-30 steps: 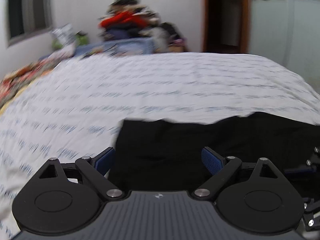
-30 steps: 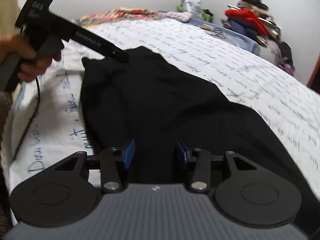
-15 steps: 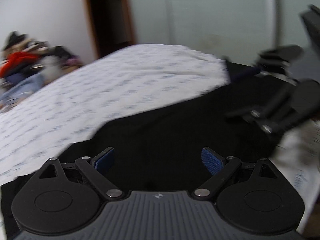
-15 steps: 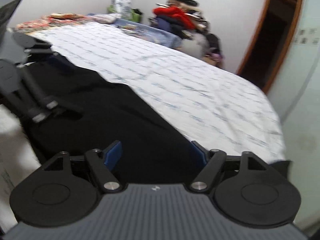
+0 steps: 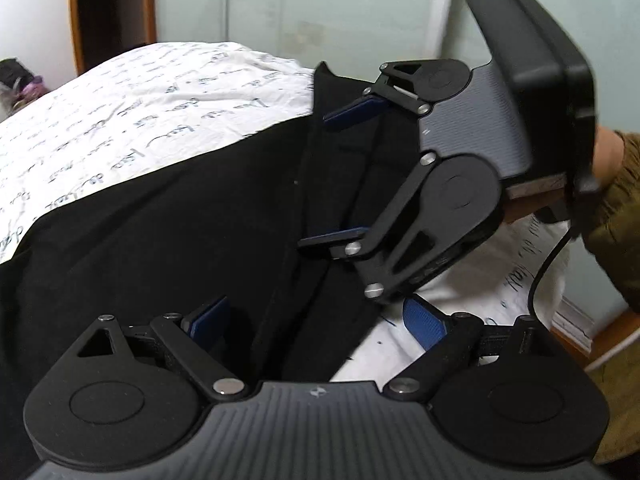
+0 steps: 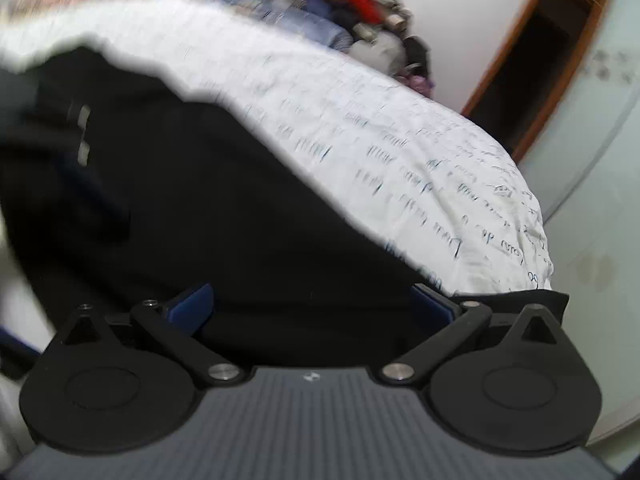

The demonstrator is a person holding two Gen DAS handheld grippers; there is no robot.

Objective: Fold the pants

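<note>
Black pants (image 5: 168, 216) lie flat on bed (image 5: 132, 100), long axis running left-right across near edge. Right gripper (image 5: 340, 176), jaws just opened & empty, sits over leg end; left gripper (image 5: 316, 320) released too, just beside hem

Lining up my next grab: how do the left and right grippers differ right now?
The left gripper straddles the edge of the black fabric pants, one blue-padded finger over the white script-printed bedsheet; the right gripper sits wholly over the pants. The left views the right side-on, turned crosswise. Both stand wide open, gripping nothing.
</note>
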